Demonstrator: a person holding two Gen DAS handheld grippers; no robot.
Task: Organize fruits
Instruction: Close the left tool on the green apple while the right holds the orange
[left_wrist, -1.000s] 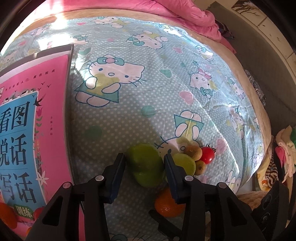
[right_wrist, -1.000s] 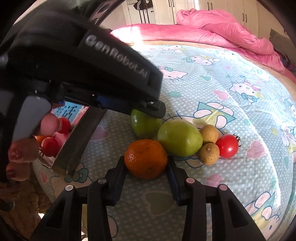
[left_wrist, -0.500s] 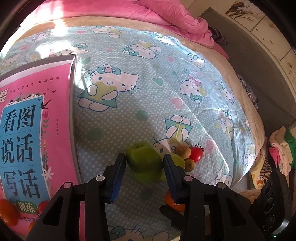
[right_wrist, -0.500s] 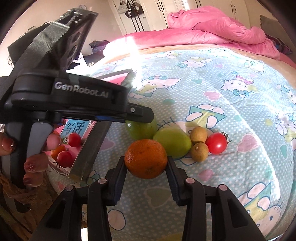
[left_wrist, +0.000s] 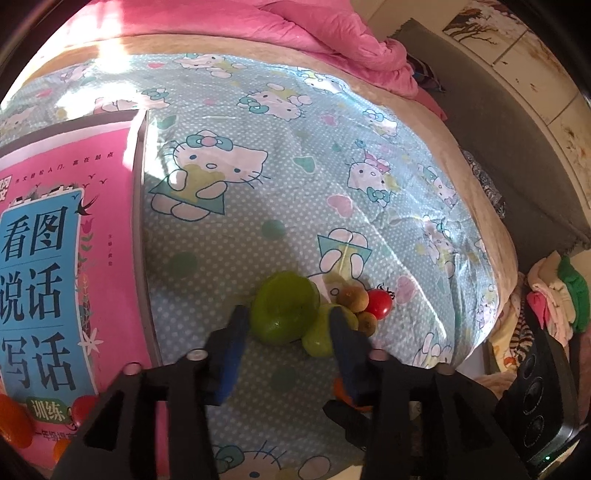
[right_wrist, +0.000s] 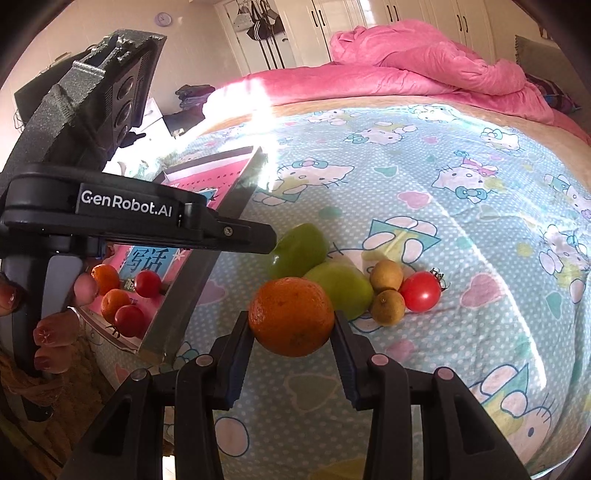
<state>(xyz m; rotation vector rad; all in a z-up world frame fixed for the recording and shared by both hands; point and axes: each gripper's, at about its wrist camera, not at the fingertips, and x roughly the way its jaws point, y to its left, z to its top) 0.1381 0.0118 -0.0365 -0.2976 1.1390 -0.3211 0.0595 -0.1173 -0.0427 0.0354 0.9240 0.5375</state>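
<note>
My left gripper (left_wrist: 288, 325) hovers over the fruit pile on the bed, its jaws opening. A green fruit (left_wrist: 284, 310) sits between the fingers, and the right pad stands clear of it. A second green fruit (left_wrist: 319, 341) lies just behind that pad. My right gripper (right_wrist: 291, 328) is shut on an orange (right_wrist: 291, 315), held a little above the sheet. Beyond the orange lie both green fruits (right_wrist: 299, 251), two small brown fruits (right_wrist: 386, 275) and a red tomato (right_wrist: 421, 291). The pink book (left_wrist: 55, 258) lies at the left.
Small oranges (right_wrist: 114, 304) and tomatoes (right_wrist: 147, 283) rest on the pink book (right_wrist: 210, 173) near its front corner. A person's hand (right_wrist: 55, 328) grips the left tool's handle. A pink duvet (right_wrist: 406, 70) is bunched at the far end of the bed. Clothes (left_wrist: 554, 295) are piled beside the bed.
The left gripper's jaws have spread apart from the green fruit they were pinching. The right gripper has lifted slightly with the orange still in it.
</note>
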